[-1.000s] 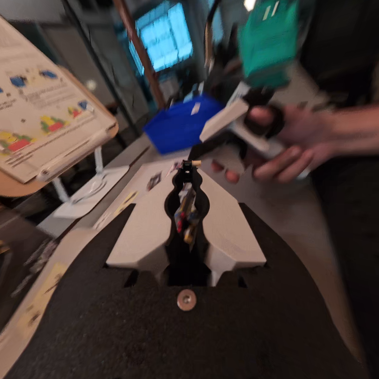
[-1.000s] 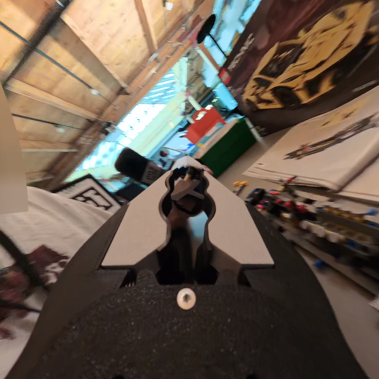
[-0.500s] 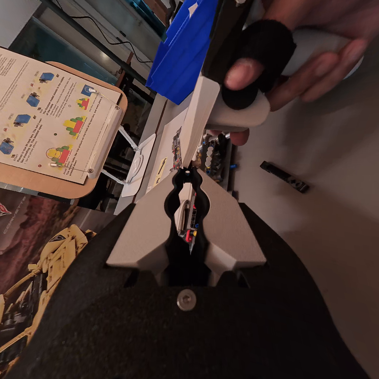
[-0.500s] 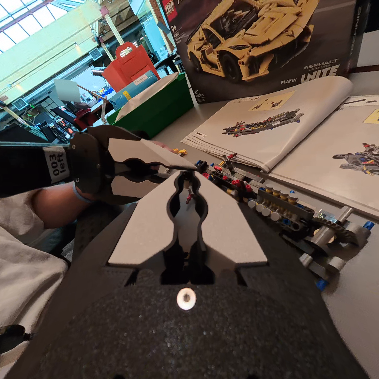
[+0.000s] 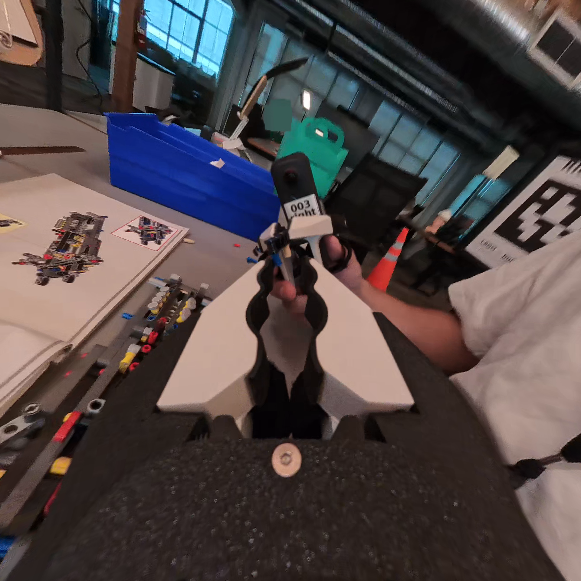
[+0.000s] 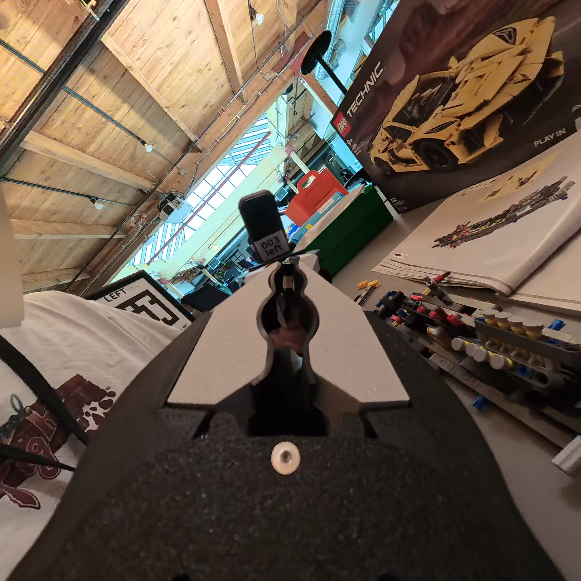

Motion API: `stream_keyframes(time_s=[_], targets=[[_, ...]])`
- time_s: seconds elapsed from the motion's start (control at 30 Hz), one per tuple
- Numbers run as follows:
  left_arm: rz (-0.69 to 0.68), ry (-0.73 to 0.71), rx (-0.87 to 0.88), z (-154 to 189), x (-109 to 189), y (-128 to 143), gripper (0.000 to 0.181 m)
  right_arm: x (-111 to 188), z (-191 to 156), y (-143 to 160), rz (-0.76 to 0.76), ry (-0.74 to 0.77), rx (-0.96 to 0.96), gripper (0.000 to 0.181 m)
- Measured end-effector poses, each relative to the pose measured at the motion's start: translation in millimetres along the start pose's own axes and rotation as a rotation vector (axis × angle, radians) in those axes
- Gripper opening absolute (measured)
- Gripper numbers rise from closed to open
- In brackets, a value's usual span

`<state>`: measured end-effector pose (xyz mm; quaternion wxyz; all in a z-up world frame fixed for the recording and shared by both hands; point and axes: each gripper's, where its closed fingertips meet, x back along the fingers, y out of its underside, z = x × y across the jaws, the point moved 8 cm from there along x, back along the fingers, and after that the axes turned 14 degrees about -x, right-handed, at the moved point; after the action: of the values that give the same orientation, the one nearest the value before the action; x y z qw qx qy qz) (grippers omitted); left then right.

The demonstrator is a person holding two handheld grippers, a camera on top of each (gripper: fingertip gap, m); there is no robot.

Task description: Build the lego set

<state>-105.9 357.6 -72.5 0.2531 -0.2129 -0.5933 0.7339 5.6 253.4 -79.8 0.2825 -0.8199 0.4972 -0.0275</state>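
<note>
A converted industrial workshop: timber-beam ceiling [image 6: 157,78], factory windows [image 5: 188,34], traffic cone [image 5: 388,264], storage bin [image 5: 188,179].

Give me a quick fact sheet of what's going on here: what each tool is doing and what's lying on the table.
left gripper: jaws nearly shut, raised above the table, tip to tip with the other tool
right gripper: jaws nearly shut, raised, facing the left one
small piece: blue and dark, between the two tips; which tool grips it is unclear
partly built model: long dark frame with coloured pins, on the table
instruction booklet: open beside the model
set box: standing behind the booklet
blue bin: beyond the booklet
</note>
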Motion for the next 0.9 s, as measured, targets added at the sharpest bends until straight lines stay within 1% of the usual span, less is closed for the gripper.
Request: stream_keyframes(time_s=[0.07, 0.13, 0.3, 0.4, 0.47, 0.6, 0.7, 0.83, 0.9], targets=[[0.031, 0.005, 0.040, -3.1, 2.0, -0.9, 0.009, 0.0, -0.9, 0.3, -0.003, -0.004, 0.006, 0.005], [0.028, -0.005, 0.040, -4.6, 2.3, 0.0, 0.004, -0.5, -1.2, 0.8, -0.008, -0.003, 0.010, 0.005], [0.005, -0.045, -0.003, -6.0, 3.0, 1.8, 0.004, -1.3, -0.1, 1.3, -0.006, 0.025, 0.025, 0.005], [0.005, -0.042, -0.008, -6.6, 4.1, 2.1, 0.003, -2.0, -0.4, 1.8, 0.007, 0.039, 0.052, 0.006], [0.009, -0.019, -0.004, -6.8, 6.2, 0.8, 0.003, -1.1, -2.1, 0.7, 0.026, 0.050, 0.086, 0.011], [0.027, 0.013, 0.023, -11.0, 17.1, -4.2, 0.003, 10.0, -2.0, -8.8, 0.125, 0.091, 0.127, 0.020], [0.049, 0.048, 0.030, -13.3, 30.8, -10.1, 0.003, 25.1, 7.3, -17.7, 0.199, 0.268, 0.192, 0.030], [0.088, 0.089, 0.027, -17.1, 45.7, -19.1, 0.002, 42.4, 16.9, -22.7, 0.220, 0.592, 0.368, 0.030], [0.105, 0.090, 0.041, -20.4, 49.3, -19.9, 0.003, 46.6, 23.9, -22.7, 0.210, 0.735, 0.419, 0.029]])
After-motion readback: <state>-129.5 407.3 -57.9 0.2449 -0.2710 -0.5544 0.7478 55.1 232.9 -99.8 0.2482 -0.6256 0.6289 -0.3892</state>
